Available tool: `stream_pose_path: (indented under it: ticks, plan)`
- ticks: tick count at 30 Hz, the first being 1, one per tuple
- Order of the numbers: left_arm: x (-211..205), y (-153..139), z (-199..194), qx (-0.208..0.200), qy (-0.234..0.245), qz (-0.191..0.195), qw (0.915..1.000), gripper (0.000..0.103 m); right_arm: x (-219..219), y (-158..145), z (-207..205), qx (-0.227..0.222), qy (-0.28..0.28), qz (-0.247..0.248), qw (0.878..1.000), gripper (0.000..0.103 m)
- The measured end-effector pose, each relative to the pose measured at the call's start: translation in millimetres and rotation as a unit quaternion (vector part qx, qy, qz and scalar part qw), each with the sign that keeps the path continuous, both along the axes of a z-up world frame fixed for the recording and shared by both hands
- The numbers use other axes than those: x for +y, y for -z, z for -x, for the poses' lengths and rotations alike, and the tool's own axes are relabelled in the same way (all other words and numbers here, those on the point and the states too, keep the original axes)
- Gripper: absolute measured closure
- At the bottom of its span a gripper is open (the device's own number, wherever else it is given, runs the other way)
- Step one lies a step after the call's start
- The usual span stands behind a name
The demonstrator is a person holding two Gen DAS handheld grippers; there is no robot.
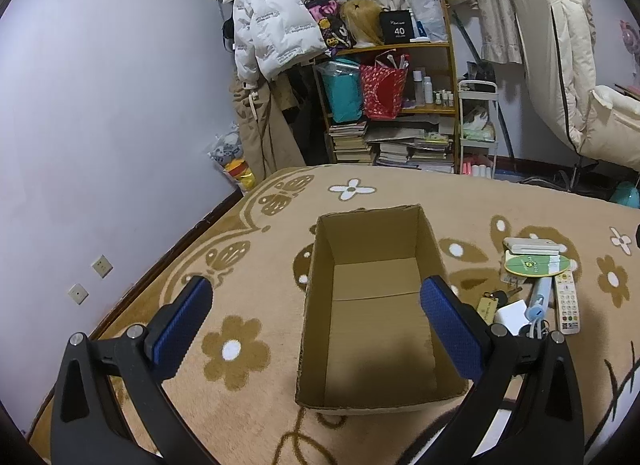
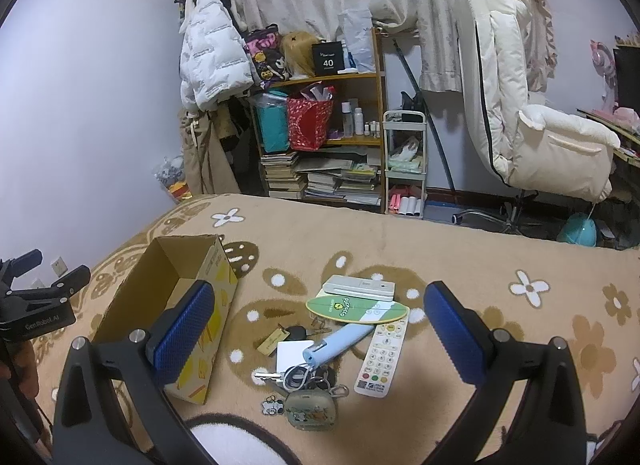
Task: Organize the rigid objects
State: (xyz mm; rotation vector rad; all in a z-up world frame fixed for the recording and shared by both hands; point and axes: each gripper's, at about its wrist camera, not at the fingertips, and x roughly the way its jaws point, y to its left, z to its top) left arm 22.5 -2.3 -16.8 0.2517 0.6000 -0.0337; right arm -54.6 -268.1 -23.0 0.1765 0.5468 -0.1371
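An open, empty cardboard box point(image 1: 372, 305) stands on the flowered blanket, also in the right wrist view point(image 2: 168, 293). My left gripper point(image 1: 316, 317) is open and empty, hovering above the box's near end. To the right of the box lies a pile: a white remote point(image 2: 382, 357), a light-blue pen-like tool point(image 2: 340, 343), a green oval card point(image 2: 356, 309), a flat white device point(image 2: 358, 289), a white card point(image 2: 294, 351), keys with a keychain pouch point(image 2: 310, 405). My right gripper point(image 2: 320, 329) is open and empty above this pile. The pile also shows in the left wrist view point(image 1: 536, 285).
The brown flowered blanket point(image 2: 460, 257) covers the bed. Beyond its far edge stand a cluttered wooden shelf point(image 2: 332, 133), a small white cart point(image 2: 404, 169), a cream chair point(image 2: 532, 125) and a hanging white jacket point(image 2: 212, 57). A wall point(image 1: 100, 105) runs along the left.
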Motion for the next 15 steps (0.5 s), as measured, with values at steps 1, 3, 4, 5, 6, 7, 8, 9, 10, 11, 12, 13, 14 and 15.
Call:
stream_pose_path:
  ticks: [1,3,4,5,6,7,8,9,10,11,12,13,14,15]
  plan:
    - [0.9,0.6,-2.8,0.002,-0.001,0.001,1.0000,0.000,2.1,0.2,-1.1,0.001,0.001,0.000,1.000,0.000]
    - [3.5,3.3,-9.9,0.007,-0.005,0.002,1.0000,0.000,4.0,2.6,-4.2,0.002,0.003,-0.001,1.000,0.000]
    - [4.2,4.8,-12.5,0.009,-0.006,0.002,0.9999,0.000,5.2,4.6,-5.1,0.002,0.004,-0.001,1.000,0.000]
    - [5.5,6.3,-15.3,0.011,-0.006,0.001,0.9999,0.000,5.4,5.1,-6.3,0.002,0.003,-0.002,1.000,0.000]
    - [6.0,7.6,-18.4,0.013,-0.007,0.000,0.9999,0.000,5.4,4.9,-5.3,0.003,0.001,-0.002,1.000,0.000]
    - [6.4,9.1,-21.1,0.015,-0.008,-0.001,0.9999,0.000,6.5,6.4,-6.5,0.002,-0.001,-0.003,1.000,0.000]
    - [7.0,11.6,-23.9,0.016,-0.008,-0.001,0.9998,0.000,7.7,8.1,-8.4,0.003,-0.003,-0.004,1.000,0.000]
    - [7.1,13.0,-26.9,0.018,-0.008,0.000,0.9998,0.000,9.0,9.0,-10.6,0.005,-0.004,-0.002,1.000,0.000]
    - [7.9,14.7,-30.0,0.020,-0.008,0.002,0.9998,0.000,11.4,11.6,-11.7,0.006,-0.005,0.000,1.000,0.000]
    - [8.4,15.9,-32.2,0.021,-0.008,0.003,0.9997,0.000,13.3,13.6,-13.8,0.009,-0.006,0.003,1.000,0.000]
    - [8.6,18.0,-34.3,0.023,-0.007,0.003,0.9997,0.000,14.6,15.7,-15.3,0.011,-0.007,0.004,1.000,0.000]
    - [9.3,20.0,-35.8,0.024,-0.005,0.003,0.9997,0.000,16.2,18.8,-17.4,0.014,-0.009,0.005,1.000,0.000]
    - [9.8,22.4,-37.6,0.026,-0.003,0.001,0.9997,0.000,17.4,21.5,-19.4,0.018,-0.011,0.004,1.000,0.000]
    - [11.2,24.7,-37.8,0.028,-0.003,0.000,0.9996,0.000,18.9,24.9,-21.0,0.022,-0.014,0.002,1.000,0.000]
